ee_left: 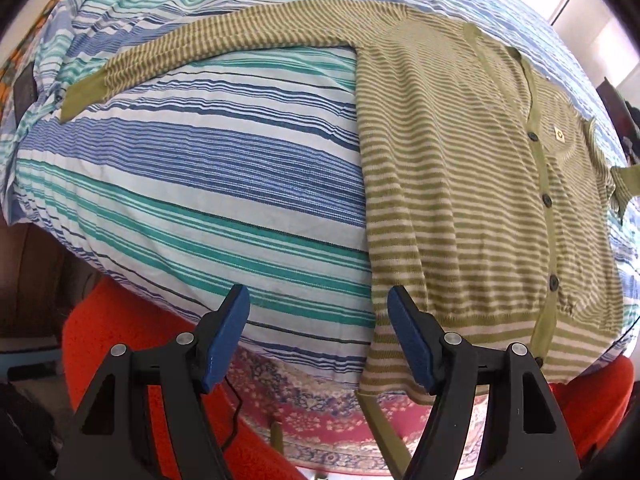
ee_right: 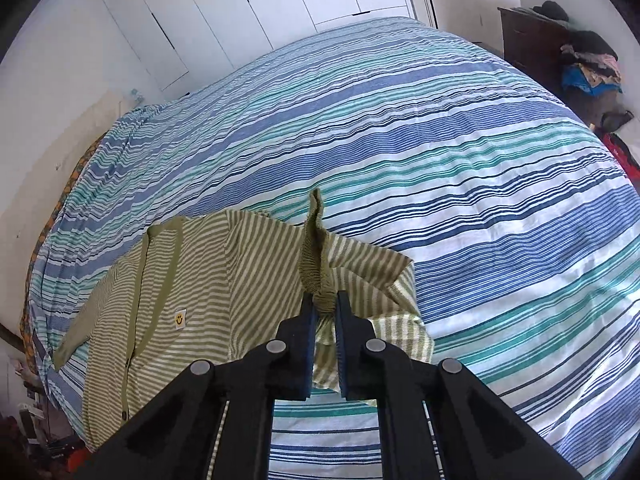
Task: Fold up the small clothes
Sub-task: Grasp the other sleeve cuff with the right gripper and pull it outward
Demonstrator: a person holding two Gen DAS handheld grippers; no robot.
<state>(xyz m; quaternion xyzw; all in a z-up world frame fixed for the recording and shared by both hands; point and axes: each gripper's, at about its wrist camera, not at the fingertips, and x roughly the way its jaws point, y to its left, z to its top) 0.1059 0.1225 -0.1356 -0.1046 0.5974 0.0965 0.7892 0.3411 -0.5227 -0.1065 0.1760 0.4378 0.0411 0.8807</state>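
Item: cardigan [ee_left: 472,184], green and cream stripes, buttoned, front up. We find it spread flat on the bed [ee_left: 224,184], filling the right half of the left wrist frame, its hem hanging a little over the bed's near edge at lower right.

Step in hand, as we judge it: the first sleeve fold. One sleeve is lifted by its cuff; the body is not yet folded.

Right gripper [ee_right: 323,302]: narrow, clamped on the cuff [ee_right: 318,276], bottom centre of the right wrist frame. The ribbed cuff stands up between the pads, its free end poking up past the tips. The sleeve cloth bunches just beneath, over the cardigan's shoulder.

Left gripper [ee_left: 318,322]: wide, holding nothing, bottom centre of the left wrist frame. We place it above the bed's near edge, just beside the cardigan's hem corner; its right-hand pad overlaps the cloth in the frame, contact unclear.

Other sleeve [ee_left: 208,52]: stretched out flat toward the upper left of that frame, untouched.

Next move, our reading: carry the gripped cuff across the chest and lay the sleeve flat, without dragging the body askew. The free gripper could pin the hem or fetch the far sleeve.
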